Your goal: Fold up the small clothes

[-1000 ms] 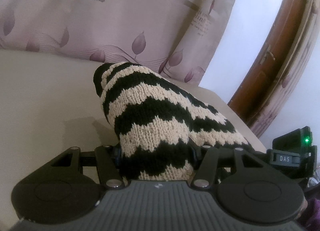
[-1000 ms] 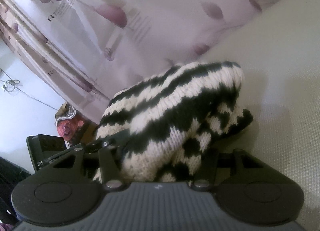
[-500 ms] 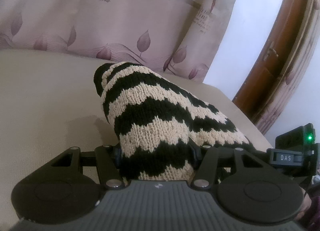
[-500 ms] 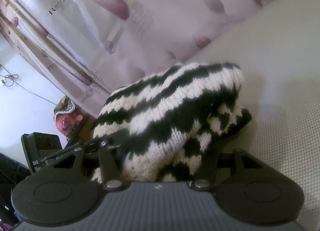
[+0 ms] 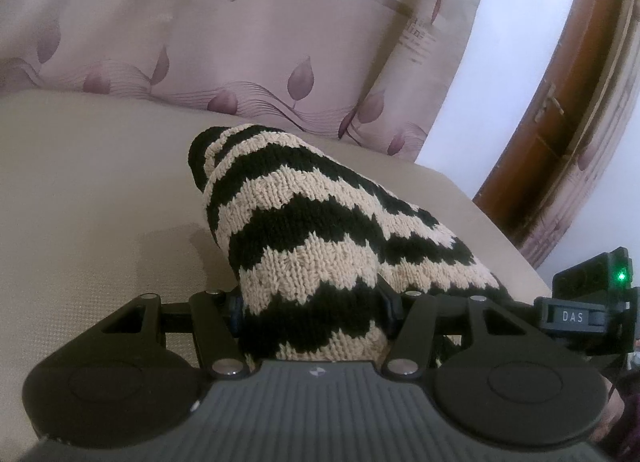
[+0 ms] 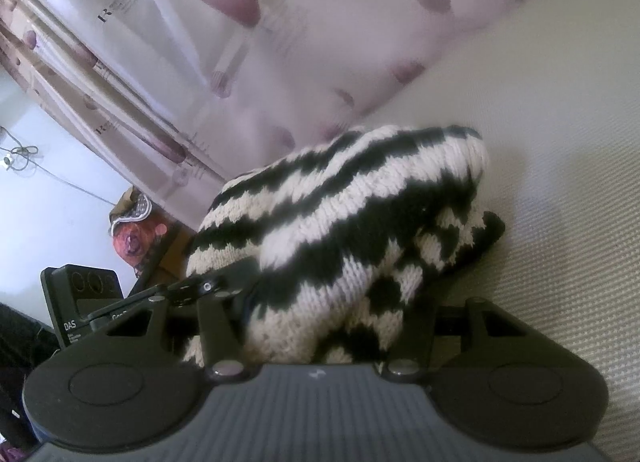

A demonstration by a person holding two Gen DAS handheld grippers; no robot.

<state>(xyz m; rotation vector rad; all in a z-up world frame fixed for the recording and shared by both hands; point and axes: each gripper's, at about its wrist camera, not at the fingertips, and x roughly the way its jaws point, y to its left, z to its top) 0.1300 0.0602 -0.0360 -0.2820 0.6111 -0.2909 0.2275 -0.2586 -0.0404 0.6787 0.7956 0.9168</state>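
Left wrist view: the black two-finger left gripper [image 5: 312, 302] is clamped on a black-and-cream zigzag-striped knitted garment [image 5: 304, 230], a thick bunch of knit filling the gap btwn its jaws. The knit rises from the jaws and runs far-left to a rounded end w/ a black edge, lifted over the beige textured table surface [image 5: 88, 190], shadow under it. On the right the knit slopes down toward the other black gripper unit w/ green light [image 5: 592, 302], at the near right edge. Far side: pink curtain w/ purple leaf print [image 5: 240, 42]; far right, white wall and brown wooden door frame [image 5: 560, 110].

Right wrist view: the black two-finger right gripper [image 6: 320, 314] is likewise closed on the same knitted garment [image 6: 360, 222], bunched btwn its jaws, the fold bulging up and to the far right, one corner touching the table surface [image 6: 560, 222]. Near left sits the left gripper's black body [image 6: 92, 302], close beside the knit. Behind: curtain [image 6: 240, 42], blurred; a pink-and-red bundle [image 6: 132, 238] at left, unclear.
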